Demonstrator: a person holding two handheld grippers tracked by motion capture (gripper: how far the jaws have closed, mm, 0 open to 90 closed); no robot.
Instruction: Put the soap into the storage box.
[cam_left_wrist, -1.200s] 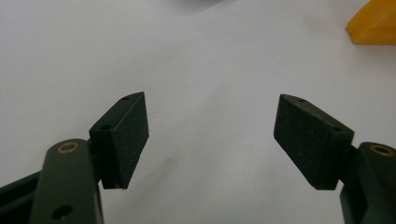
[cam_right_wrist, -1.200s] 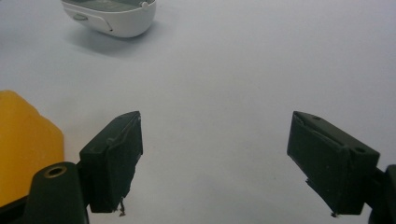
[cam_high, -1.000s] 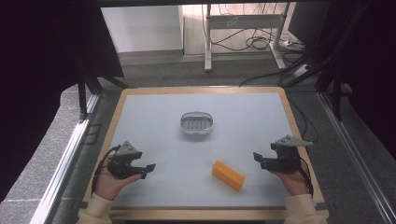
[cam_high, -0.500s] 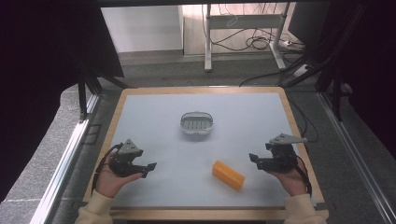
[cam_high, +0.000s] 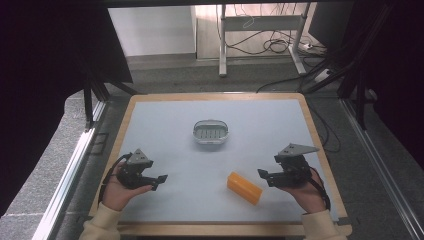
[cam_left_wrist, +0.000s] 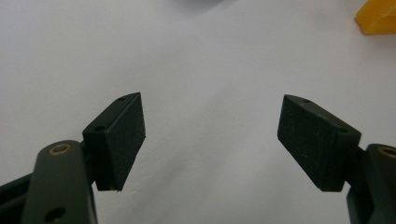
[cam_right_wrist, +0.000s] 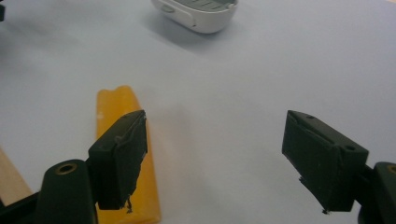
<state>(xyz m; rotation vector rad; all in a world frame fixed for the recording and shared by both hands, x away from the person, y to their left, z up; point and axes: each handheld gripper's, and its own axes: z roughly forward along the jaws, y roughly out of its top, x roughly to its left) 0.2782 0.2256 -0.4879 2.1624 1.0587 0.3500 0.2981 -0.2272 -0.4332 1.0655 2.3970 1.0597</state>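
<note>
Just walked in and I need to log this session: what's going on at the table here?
A person sits at a table with a hand-held gripper in each hand. The right hand-held gripper is closest to an orange bar, jaws wide apart though they have just been closing a little, with nothing between them. The left hand-held gripper hangs open above bare tabletop. A small grey dish sits farther back near the middle. Nothing is held yet.

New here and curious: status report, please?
Both grippers, left and right, open, empty. Right jaws just narrowed slightly. Orange bar flat on table, untouched. Nothing in between.
</note>
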